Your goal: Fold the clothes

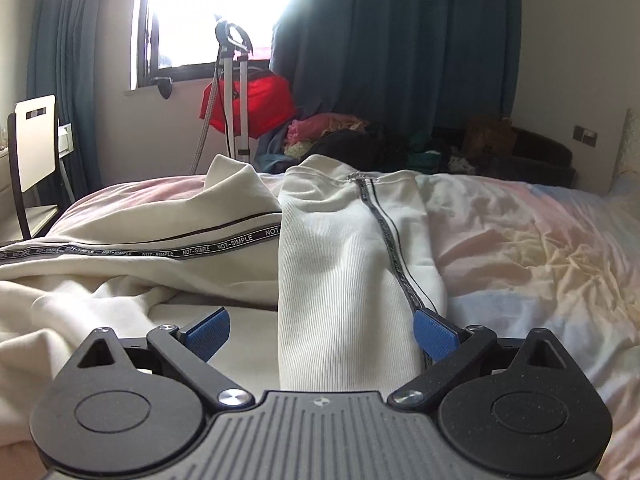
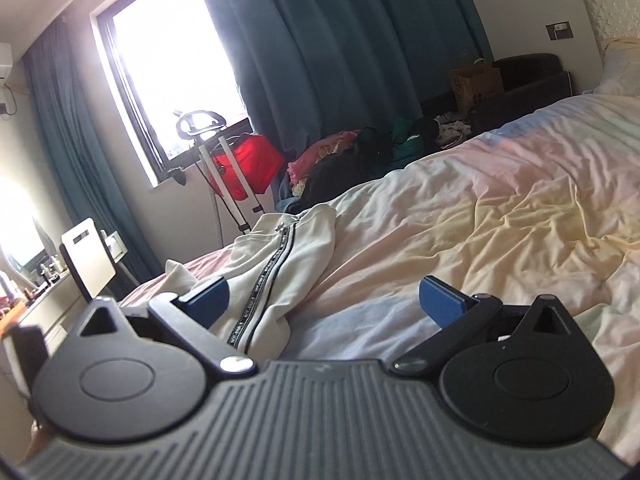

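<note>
A cream-white garment point(image 1: 344, 264) with a black "NOT-SIMPLE" stripe lies on the bed. In the left wrist view one long part with the stripe runs away from me between my open fingers; another part point(image 1: 160, 232) lies across to the left. My left gripper point(image 1: 322, 332) is open and straddles the near end of that part, blue pads on either side. In the right wrist view the same garment point(image 2: 276, 264) lies left of centre. My right gripper point(image 2: 326, 300) is open and empty, its left pad by the garment's edge.
The bed point(image 2: 500, 216) has a wrinkled pastel sheet stretching to the right. Beyond its far edge are a clothes pile point(image 1: 340, 136), a red bag point(image 1: 252, 100) on a white stand, teal curtains, a bright window and a chair point(image 1: 36, 148) at left.
</note>
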A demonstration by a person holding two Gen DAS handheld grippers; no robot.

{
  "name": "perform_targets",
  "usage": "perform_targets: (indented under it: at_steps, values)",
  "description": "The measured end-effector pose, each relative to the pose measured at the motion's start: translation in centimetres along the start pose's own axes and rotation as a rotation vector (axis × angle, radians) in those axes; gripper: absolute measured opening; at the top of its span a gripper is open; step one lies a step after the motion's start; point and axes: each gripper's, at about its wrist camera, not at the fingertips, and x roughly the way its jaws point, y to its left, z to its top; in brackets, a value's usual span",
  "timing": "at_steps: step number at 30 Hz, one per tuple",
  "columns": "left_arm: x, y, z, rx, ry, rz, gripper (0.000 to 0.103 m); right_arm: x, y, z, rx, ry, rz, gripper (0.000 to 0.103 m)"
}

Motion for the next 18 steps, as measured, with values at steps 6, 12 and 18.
perform_targets:
  at_steps: [6,12,18]
  values:
    - [8.8,-0.9,3.1,-0.103,0.128,-0.009,0.087,1.8,0.5,-0.6,-0.041,0.024,0.002,0.103]
    - [8.5,-2.7,3.1,-0.057,0.087,-0.073,0.034,2.6,1.0,-1.2,-0.103,0.009,-0.001,0.103]
    - [4.5,-5.8,2.3,0.038,-0.013,-0.163,0.008,2.0,-0.8,-0.5,-0.029,-0.044,-0.015,0.103]
